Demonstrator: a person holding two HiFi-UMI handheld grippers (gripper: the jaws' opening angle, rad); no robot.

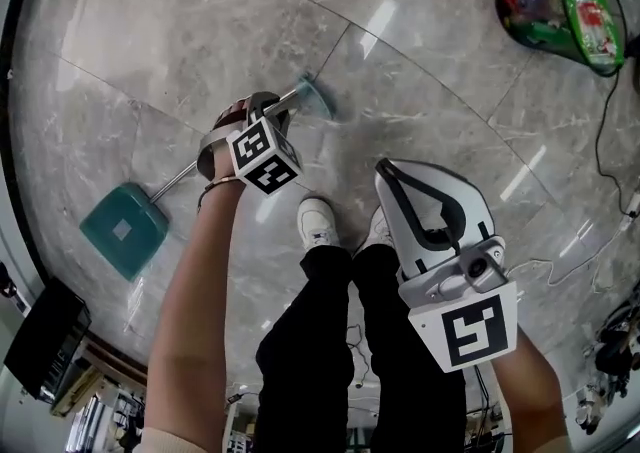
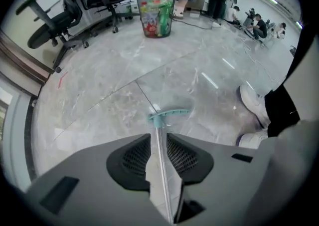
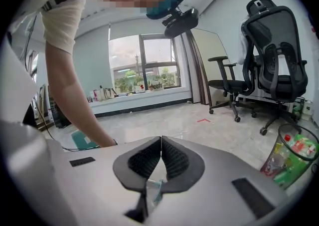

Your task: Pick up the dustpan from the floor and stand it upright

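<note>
My left gripper (image 2: 159, 139) is clamped on the metal shaft (image 1: 175, 179) of the dustpan (image 1: 124, 229), whose teal pan seems to touch the floor (image 1: 200, 21). My right gripper (image 3: 160, 139), jaws together on nothing, is right of the dustpan.

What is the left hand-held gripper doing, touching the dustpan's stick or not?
Touching. The left gripper view shows the left hand-held gripper with its jaws closed on the thin metal stick of the dustpan.

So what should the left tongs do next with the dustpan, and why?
Probably raise the T-handle end, tipping the pole up over the pan. The left tongs are shut on the pole, which lies far from upright, and the pan looks to rest on the floor.
</note>
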